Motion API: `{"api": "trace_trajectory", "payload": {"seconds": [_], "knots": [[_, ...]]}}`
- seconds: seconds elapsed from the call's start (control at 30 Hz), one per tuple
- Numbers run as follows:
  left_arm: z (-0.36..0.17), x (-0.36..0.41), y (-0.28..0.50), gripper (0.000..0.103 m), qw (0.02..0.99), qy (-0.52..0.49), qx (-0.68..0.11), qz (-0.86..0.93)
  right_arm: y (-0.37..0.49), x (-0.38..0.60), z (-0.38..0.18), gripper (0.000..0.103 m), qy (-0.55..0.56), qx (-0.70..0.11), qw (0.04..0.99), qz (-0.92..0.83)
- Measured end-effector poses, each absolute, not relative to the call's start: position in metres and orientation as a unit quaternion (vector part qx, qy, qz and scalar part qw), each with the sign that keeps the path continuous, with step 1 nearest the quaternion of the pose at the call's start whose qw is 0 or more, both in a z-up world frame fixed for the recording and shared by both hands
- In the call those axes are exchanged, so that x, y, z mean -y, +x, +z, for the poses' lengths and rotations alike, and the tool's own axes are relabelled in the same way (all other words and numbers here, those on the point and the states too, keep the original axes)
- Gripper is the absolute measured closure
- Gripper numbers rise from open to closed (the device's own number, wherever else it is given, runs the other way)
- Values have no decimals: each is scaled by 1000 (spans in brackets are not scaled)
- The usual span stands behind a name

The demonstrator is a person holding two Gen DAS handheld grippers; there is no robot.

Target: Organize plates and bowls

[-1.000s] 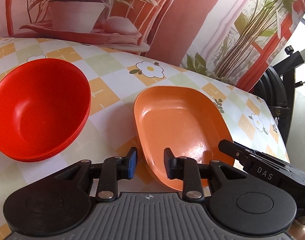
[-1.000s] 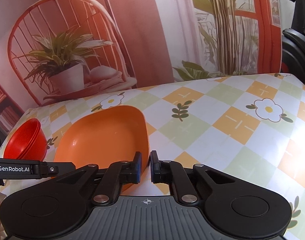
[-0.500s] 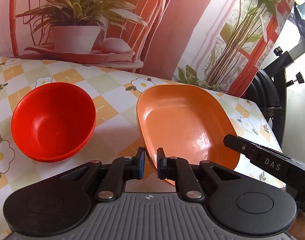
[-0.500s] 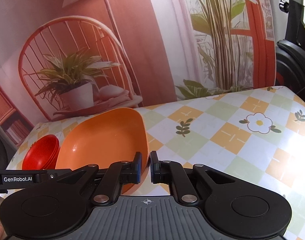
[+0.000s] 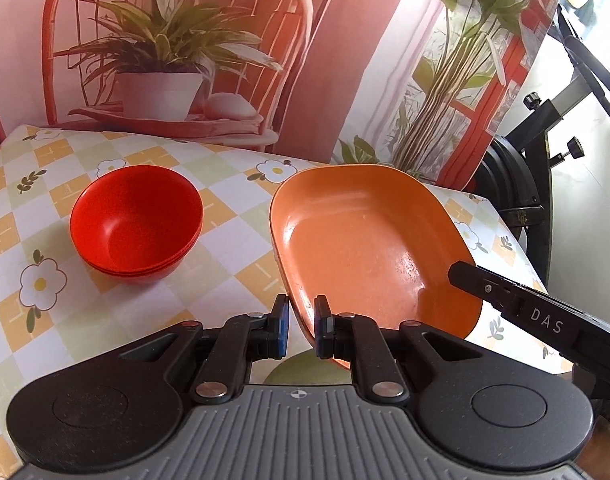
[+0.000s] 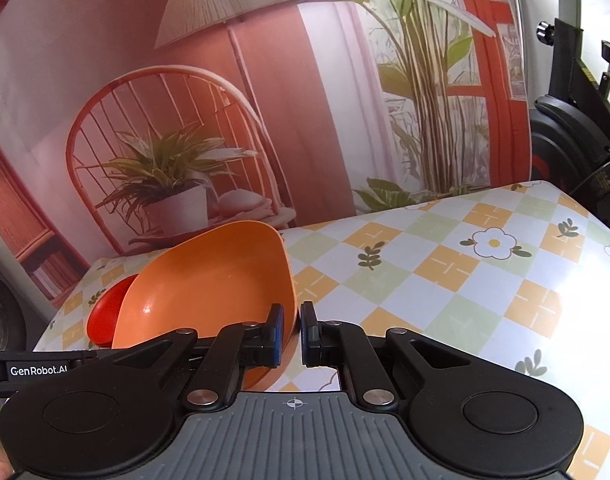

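- Left wrist view: left claw (image 5: 301, 326) grips the near rim of an orange rounded-rectangular plastic plate (image 5: 365, 248), one pad on each side of the rim.
- Plate is tilted, far edge raised, near edge low at the pads; it looks lifted off the bench (image 5: 233, 232), but whether any part still touches cannot be told.
- Stack of red round plastic bowls (image 5: 137, 220) sits upright on the bench, left of the plate and apart from it; at least three nested rims show.
- Bench is covered with a checked cloth, orange, green and white squares with flower and leaf prints.
- Black bar marked "DAS" (image 5: 545, 320) crosses the lower right, in front of the plate's right edge.
- Right wrist view: right claw (image 6: 292, 334) is nearly closed with a narrow gap; the plate's (image 6: 209, 292) right rim sits at that gap, so it seems to pinch it, contact partly hidden.
- Here the plate stands steeply, hollow side facing the camera, and covers most of the red bowls (image 6: 105, 316) behind it on the left.
- Printed backdrop (image 6: 265, 120) with chair, potted plant and lamp hangs behind the bench (image 6: 465, 280).
- Black exercise bike (image 6: 577, 128) stands at the far right, past the bench edge.
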State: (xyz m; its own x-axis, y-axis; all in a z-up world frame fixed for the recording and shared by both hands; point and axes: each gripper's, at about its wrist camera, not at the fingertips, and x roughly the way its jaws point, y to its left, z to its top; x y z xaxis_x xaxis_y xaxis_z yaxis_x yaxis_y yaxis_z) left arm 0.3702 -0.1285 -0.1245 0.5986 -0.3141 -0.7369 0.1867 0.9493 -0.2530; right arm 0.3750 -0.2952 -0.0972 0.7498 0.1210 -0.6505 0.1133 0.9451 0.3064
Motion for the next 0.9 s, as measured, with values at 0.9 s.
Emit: {"api": "trace_trajectory", "payload": {"seconds": [0.9], "knots": [[-120,115,310,89,889,-75,-425,-154,309,274,-86,95,172,-359,917,-9]]}}
